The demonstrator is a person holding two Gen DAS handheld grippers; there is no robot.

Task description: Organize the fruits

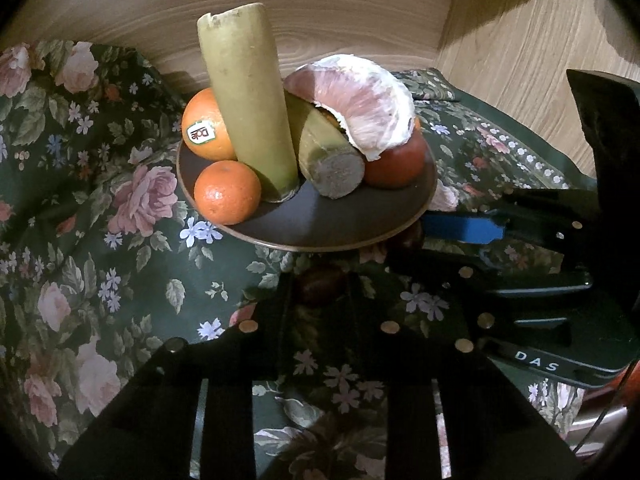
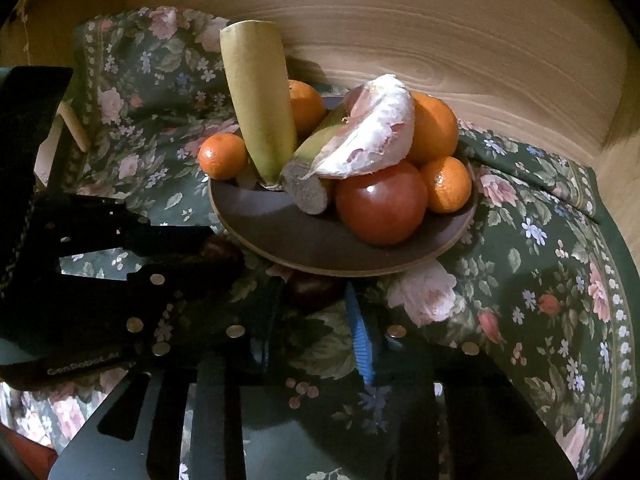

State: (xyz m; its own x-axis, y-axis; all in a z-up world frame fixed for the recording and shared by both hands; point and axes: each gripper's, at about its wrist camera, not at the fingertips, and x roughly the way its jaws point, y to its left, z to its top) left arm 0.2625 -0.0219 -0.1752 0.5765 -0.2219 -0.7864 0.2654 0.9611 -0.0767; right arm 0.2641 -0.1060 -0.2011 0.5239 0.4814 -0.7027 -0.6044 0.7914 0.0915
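Observation:
A dark brown plate [image 1: 340,224] [image 2: 280,236] sits on a floral cloth and holds fruit: an upright green sugarcane piece [image 1: 248,96] [image 2: 258,100], a lying cane piece [image 1: 332,156] [image 2: 308,184], a peeled pomelo wedge [image 1: 368,100] [image 2: 372,136], oranges [image 1: 206,128] [image 2: 434,128], mandarins [image 1: 227,192] [image 2: 223,155] and a red tomato [image 1: 400,160] [image 2: 382,202]. A dark reddish fruit [image 1: 322,284] [image 2: 312,286] sits between each gripper's fingertips just below the plate's near rim. My left gripper [image 1: 320,292] and right gripper [image 2: 312,292] both sit at this fruit; another dark fruit [image 2: 218,248] shows at the left gripper's tip.
The green floral tablecloth [image 1: 100,200] [image 2: 540,280] covers the table, rumpled at left. A wood-grain wall [image 1: 320,8] [image 2: 440,40] stands close behind the plate. The right gripper's body [image 1: 540,272] reaches in from the right in the left wrist view.

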